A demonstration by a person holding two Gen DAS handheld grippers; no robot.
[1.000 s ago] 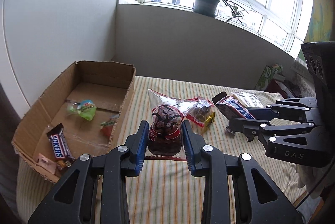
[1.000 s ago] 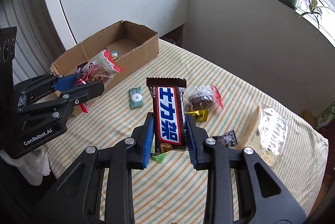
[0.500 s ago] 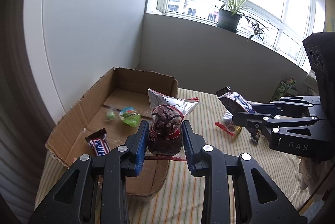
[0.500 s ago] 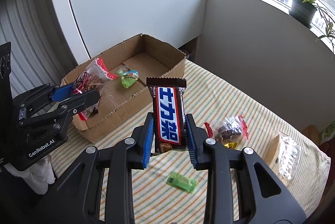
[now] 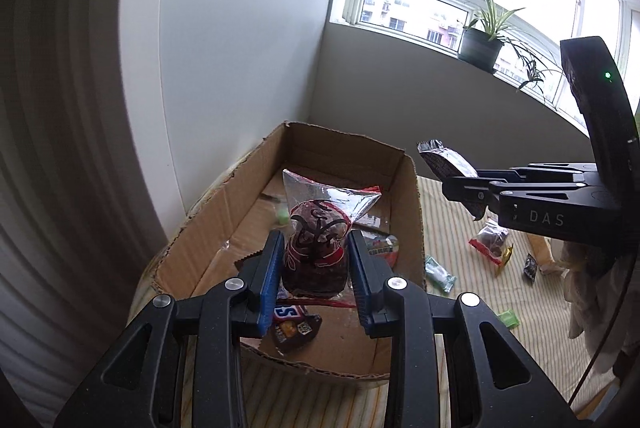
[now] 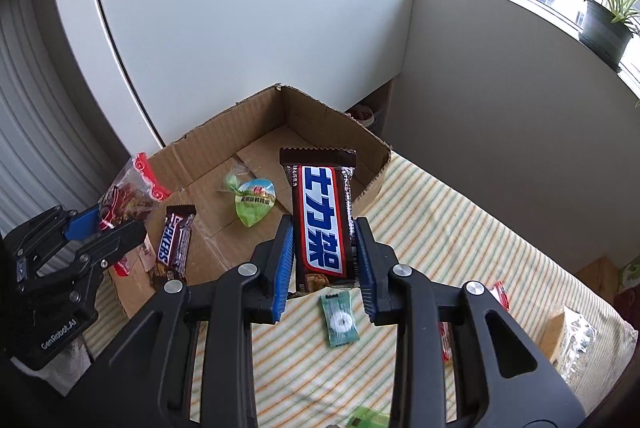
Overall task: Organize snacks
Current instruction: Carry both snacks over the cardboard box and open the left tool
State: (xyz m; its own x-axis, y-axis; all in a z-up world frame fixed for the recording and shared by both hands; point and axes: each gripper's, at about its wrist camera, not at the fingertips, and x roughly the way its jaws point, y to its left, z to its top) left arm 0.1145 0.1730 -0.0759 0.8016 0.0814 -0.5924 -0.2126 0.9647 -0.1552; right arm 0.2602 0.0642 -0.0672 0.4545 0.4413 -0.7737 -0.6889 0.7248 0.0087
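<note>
Snacks airborne: date bag clamped in left gripper jaws over cardboard box; chocolate bar clamped in right gripper jaws at box's table-side wall. Lower before release, stagger drops, avoid jelly cup.

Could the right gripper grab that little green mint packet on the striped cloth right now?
Probably not yet. The right gripper is already shut on a chocolate bar, so its jaws are full. The mint packet lies uncovered just below it, so the way looks free once the bar is dropped.
</note>
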